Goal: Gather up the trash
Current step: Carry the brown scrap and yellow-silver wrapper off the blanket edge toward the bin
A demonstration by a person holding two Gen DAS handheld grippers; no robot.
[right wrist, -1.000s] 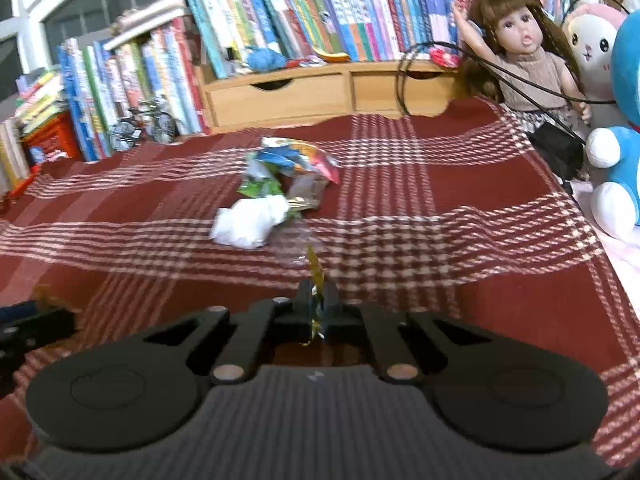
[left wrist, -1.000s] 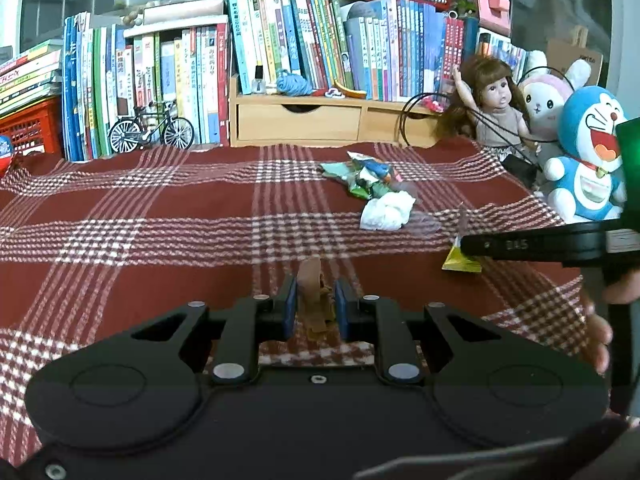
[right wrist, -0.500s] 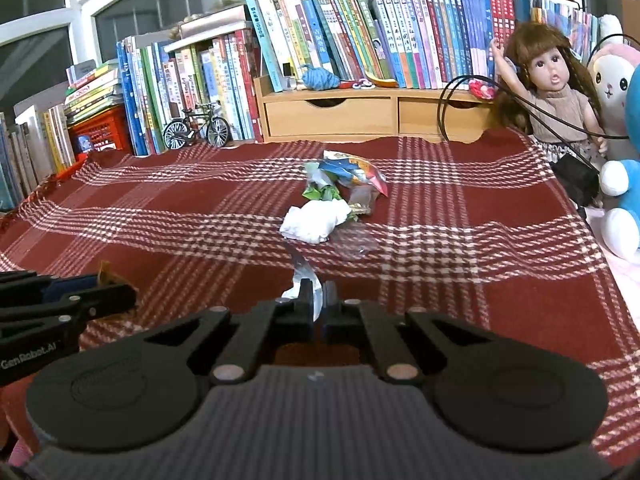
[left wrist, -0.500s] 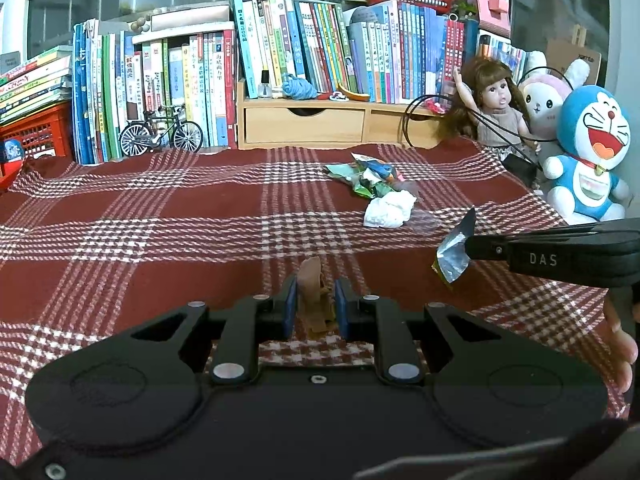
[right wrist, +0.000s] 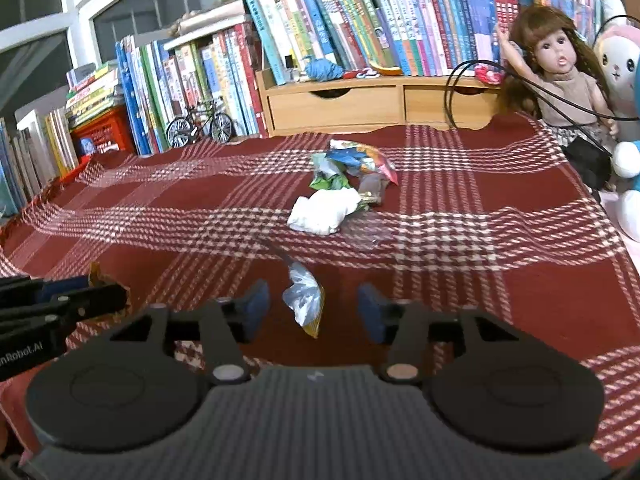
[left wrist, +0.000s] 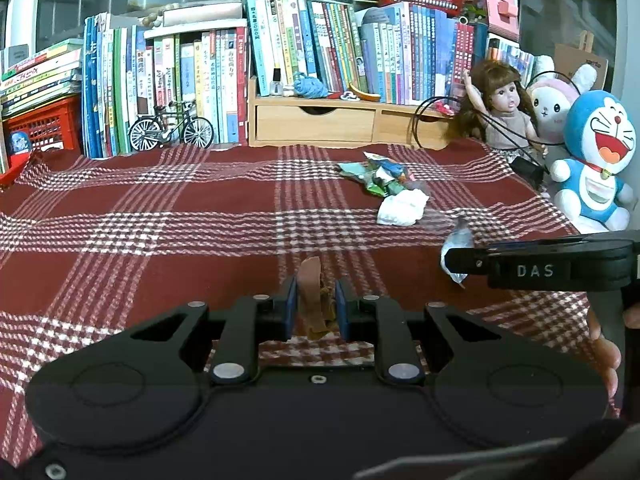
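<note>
Left gripper [left wrist: 316, 306]: jaws closed on a brown wrapper scrap [left wrist: 314, 304], which stands upright between the blue pads and pokes out above them. In the right wrist view the same scrap shows at the near left, held at the tip of the left gripper.

Right gripper [right wrist: 312, 308]: jaws opening, pads well apart. A silver foil wrapper [right wrist: 303, 300] with a yellow lower edge sits in the gap between them – neither pad touches it. Whether it rests on the cloth or is in the air cannot be told. In the left wrist view the foil wrapper appears at the tip of the right gripper, at the near right, and the fingers of the person's hand [left wrist: 604, 352] show at the right edge below it.

Surface: a red plaid cloth [left wrist: 160, 240] covers the table. A pile of trash lies toward the far right – a crumpled white tissue [right wrist: 324, 212] nearest, with coloured snack wrappers [right wrist: 352, 164] just beyond and touching it. The foil wrapper is near this pile but apart from it, on its near side.

Far edge: rows of books [left wrist: 312, 40], a wooden drawer unit [left wrist: 316, 122] and a small model bicycle [left wrist: 170, 130] to the left. A doll [left wrist: 504, 116] and a blue plush toy [left wrist: 596, 164] stand at the far right
</note>
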